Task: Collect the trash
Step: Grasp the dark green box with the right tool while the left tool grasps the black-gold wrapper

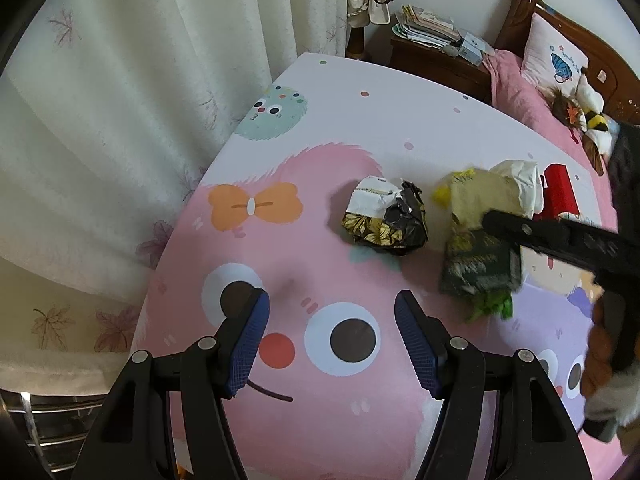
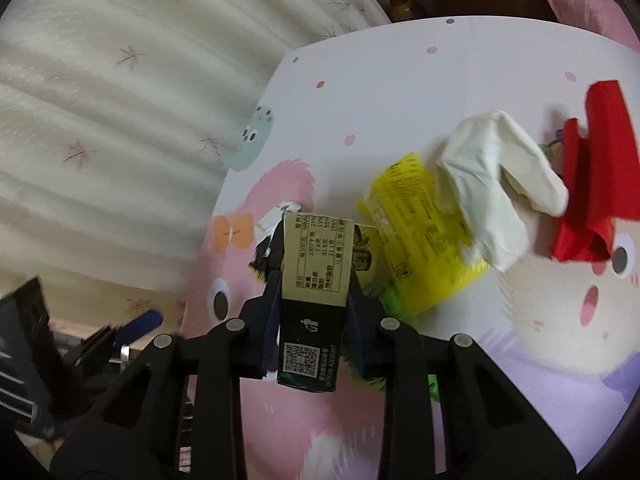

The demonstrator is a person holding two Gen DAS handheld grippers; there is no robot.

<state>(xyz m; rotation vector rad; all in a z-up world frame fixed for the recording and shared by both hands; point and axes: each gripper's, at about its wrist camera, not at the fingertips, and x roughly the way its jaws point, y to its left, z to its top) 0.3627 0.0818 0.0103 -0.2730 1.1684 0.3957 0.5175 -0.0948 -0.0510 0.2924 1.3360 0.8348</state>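
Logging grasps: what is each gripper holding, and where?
Right gripper pinches the snack box across its side walls, mid-length. Left gripper holds nothing.

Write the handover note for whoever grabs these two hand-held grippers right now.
Right hand-held gripper: shut on the green-and-tan snack box, above the table.
Left hand-held gripper: open, empty, over the cartoon table cover.
On the table: crumpled black-and-white wrapper, yellow packet, white tissue, red wrapper, green scrap.
Done: box gripped.
Left: bin the box, then collect the rest. No bin in view.
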